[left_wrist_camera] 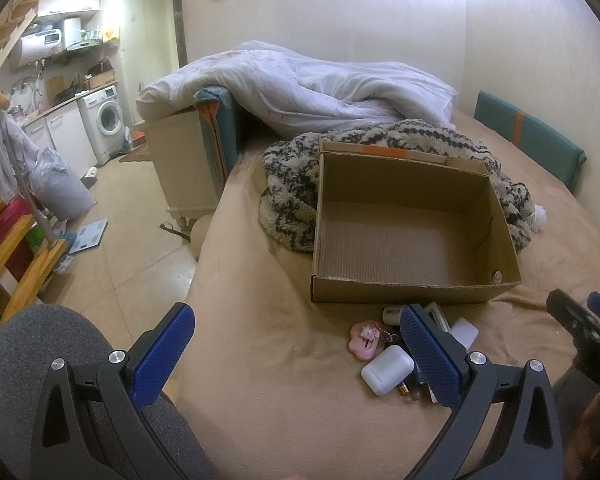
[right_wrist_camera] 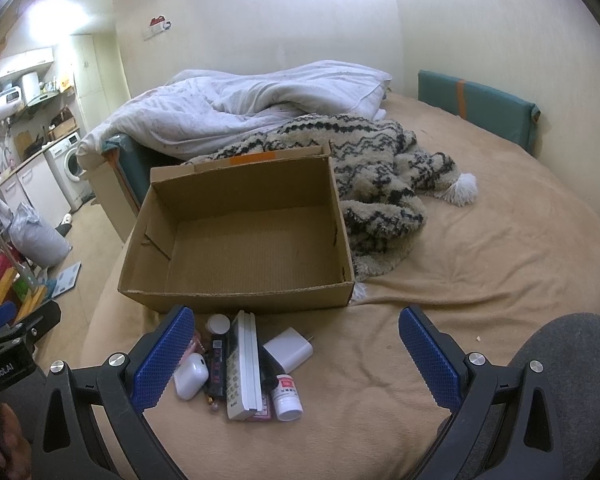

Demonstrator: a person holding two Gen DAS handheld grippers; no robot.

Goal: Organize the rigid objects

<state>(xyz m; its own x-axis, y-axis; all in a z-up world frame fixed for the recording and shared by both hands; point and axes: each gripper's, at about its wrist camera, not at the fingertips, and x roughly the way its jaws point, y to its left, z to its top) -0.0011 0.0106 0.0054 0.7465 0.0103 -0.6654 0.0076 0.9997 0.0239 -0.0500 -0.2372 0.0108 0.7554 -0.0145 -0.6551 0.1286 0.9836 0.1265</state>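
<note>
An open cardboard box (right_wrist_camera: pixel 236 296) (left_wrist_camera: pixel 404 290) sits on the tan bed with nothing inside. Just in front of it lies a pile of small items: a white earbud case (right_wrist_camera: pixel 191 375) (left_wrist_camera: pixel 387 371), a white remote control (right_wrist_camera: pixel 242 364), a white charger plug (right_wrist_camera: pixel 288 350), a small white pill bottle (right_wrist_camera: pixel 287 397) and a pink cartoon keychain (left_wrist_camera: pixel 365 339). My left gripper (left_wrist_camera: pixel 296 354) is open, and the pile lies by its right finger. My right gripper (right_wrist_camera: pixel 296 354) is open too, with the pile by its left finger. Neither holds anything.
A patterned fleece blanket (right_wrist_camera: pixel 380 184) lies bunched behind and right of the box, and a white duvet (right_wrist_camera: pixel 236 108) further back. Teal cushions (right_wrist_camera: pixel 476 108) line the wall. The bed edge drops to a tiled floor (left_wrist_camera: pixel 140 248) on the left. A grey-clad knee (right_wrist_camera: pixel 572 360) is near.
</note>
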